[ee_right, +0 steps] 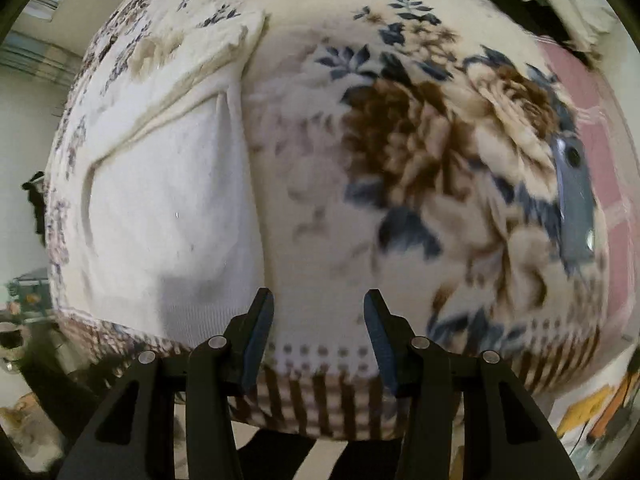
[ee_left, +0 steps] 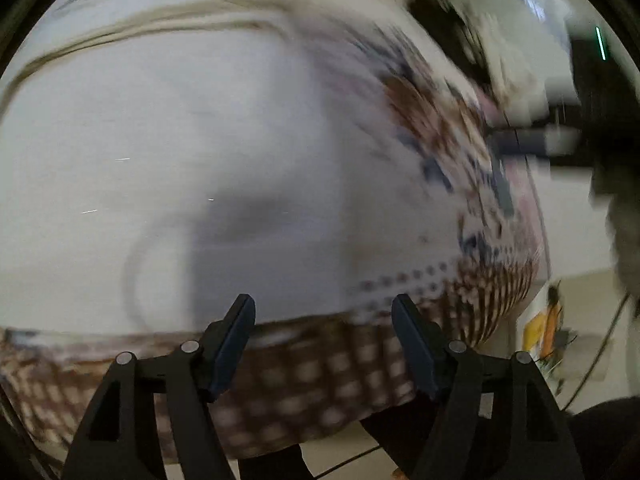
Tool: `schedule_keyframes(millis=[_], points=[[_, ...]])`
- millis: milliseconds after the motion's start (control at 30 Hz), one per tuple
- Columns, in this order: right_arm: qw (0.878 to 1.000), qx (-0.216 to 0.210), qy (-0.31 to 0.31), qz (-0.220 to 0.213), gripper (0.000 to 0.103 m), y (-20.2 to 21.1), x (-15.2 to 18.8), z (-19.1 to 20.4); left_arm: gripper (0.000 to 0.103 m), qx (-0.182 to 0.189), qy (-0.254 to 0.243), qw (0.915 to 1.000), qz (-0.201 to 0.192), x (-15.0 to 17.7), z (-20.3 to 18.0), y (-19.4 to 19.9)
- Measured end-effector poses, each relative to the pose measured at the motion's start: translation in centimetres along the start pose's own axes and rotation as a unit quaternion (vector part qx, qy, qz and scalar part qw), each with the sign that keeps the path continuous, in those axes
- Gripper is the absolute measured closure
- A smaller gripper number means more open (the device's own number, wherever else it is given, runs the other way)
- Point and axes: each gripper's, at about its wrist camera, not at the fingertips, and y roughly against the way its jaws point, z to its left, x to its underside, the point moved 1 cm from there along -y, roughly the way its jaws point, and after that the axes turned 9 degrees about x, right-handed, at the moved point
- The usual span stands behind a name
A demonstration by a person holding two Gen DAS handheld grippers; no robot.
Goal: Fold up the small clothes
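A floral blanket (ee_right: pixel 420 184) covers the surface, its striped border near both grippers. The white garment (ee_right: pixel 168 208) lies flat on its left part, hem toward the border. Left gripper (ee_left: pixel 323 312) and right gripper (ee_right: pixel 319 308) hover with jaws spread, empty; the left view is motion-blurred.

A fleece blanket (ee_right: pixel 400 184) printed with brown and blue flowers covers the surface, its near hem edged with a dotted row and brown stripes (ee_right: pixel 320 400). A blue-grey phone (ee_right: pixel 574 204) lies on the blanket at the right, beside a pink checked cloth (ee_right: pixel 616 168). In the blurred left wrist view the same blanket (ee_left: pixel 460 168) shows its brown checked border (ee_left: pixel 320 380). Pale floor tiles (ee_left: pixel 344 458) lie below, with yellow and orange objects (ee_right: pixel 592 412) at the lower right.
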Motion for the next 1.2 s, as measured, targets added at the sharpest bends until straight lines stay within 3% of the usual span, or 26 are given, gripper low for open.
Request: schedule_keyframes(millis=[100, 200, 467, 533, 600, 667, 800, 867, 900, 933, 967, 1000, 1200], points=[[0.999, -0.022, 0.016, 0.017, 0.054, -0.7, -3.3, -1.8, 0.034, -0.051, -0.014, 0.9974, 0.049, -0.6, -3.0, -6.6], [0.998, -0.028, 0.043, 0.022, 0.054, -0.9, -7.1, -3.2, 0.035, -0.103, 0.014, 0.9928, 0.060, -1.4, -3.0, -9.8], [0.996, -0.046, 0.072, 0.029, 0.054, -2.8, -17.2, -4.4, 0.036, -0.162, 0.047, 0.9850, 0.039, -2.9, -3.0, -11.7], [0.995, -0.053, 0.079, 0.035, 0.054, -3.7, -19.4, -3.7, 0.036, -0.182, 0.068, 0.9809, 0.012, -3.5, -3.9, -10.5], [0.994, -0.056, 0.089, 0.032, 0.054, -4.3, -21.0, -2.9, 0.036, -0.201, 0.084, 0.9750, -0.041, -4.2, -5.0, -8.0], [0.993, -0.056, 0.099, 0.028, 0.054, -4.6, -22.3, -2.0, 0.034, -0.218, 0.085, 0.9704, -0.058, -5.2, -5.6, -7.6], [0.992, -0.051, 0.111, 0.024, 0.054, -5.6, -24.1, -0.9, 0.034, -0.267, 0.078, 0.9605, 0.014, -7.7, -4.5, -13.2], [0.992, -0.054, 0.107, 0.032, 0.054, -6.4, -25.6, -0.5, 0.034, -0.261, 0.086, 0.9611, 0.024, -8.2, -3.7, -14.2], [0.992, -0.059, 0.104, 0.035, 0.054, -6.7, -26.1, -0.3, 0.044, -0.249, 0.095, 0.9639, 0.010, -8.5, -3.4, -13.6], [0.992, -0.069, 0.098, 0.041, 0.054, -7.1, -27.1, 0.0, 0.065, -0.243, 0.098, 0.9652, 0.000, -8.5, -3.3, -12.9], [0.991, -0.081, 0.094, 0.046, 0.054, -7.4, -27.9, 0.2, 0.077, -0.242, 0.100, 0.9652, -0.007, -8.5, -3.2, -12.4], [0.989, -0.107, 0.085, 0.054, 0.054, -8.0, -29.5, 0.7, 0.102, -0.244, 0.102, 0.9643, -0.013, -8.4, -3.0, -11.5], [0.966, -0.227, 0.020, 0.119, 0.053, -13.0, -36.4, 3.9, 0.101, -0.197, 0.120, 0.9717, -0.054, -7.9, -1.7, -7.4]])
